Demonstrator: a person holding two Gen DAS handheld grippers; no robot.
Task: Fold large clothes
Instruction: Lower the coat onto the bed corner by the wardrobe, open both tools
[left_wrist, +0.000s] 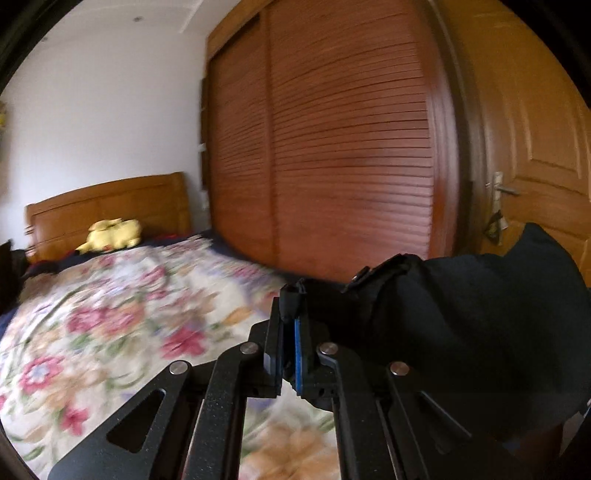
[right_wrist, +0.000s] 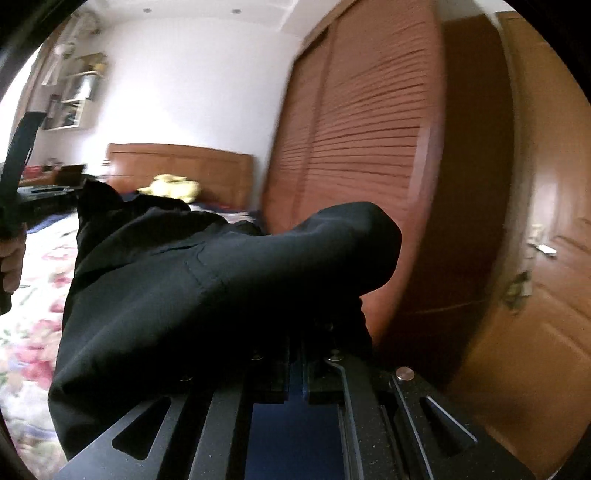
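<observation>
A large black garment (left_wrist: 461, 325) hangs in the air above the bed, stretched between my two grippers. In the left wrist view my left gripper (left_wrist: 291, 306) is shut on a bunched corner of the cloth, which trails off to the right past a strap with a black buckle (left_wrist: 364, 277). In the right wrist view the same black garment (right_wrist: 207, 288) drapes over my right gripper (right_wrist: 295, 354) and hides its fingertips; the jaws stand together with cloth pinched between them. A hand (right_wrist: 11, 262) holding the left gripper's handle shows at the left edge.
Below lies a bed with a floral cover (left_wrist: 122, 321) and a wooden headboard (left_wrist: 107, 210); a yellow plush toy (left_wrist: 110, 234) rests near it. A slatted wooden wardrobe (left_wrist: 332, 147) stands beside the bed, then a wooden door (left_wrist: 535, 147). Wall shelves (right_wrist: 74, 96) hang at the far left.
</observation>
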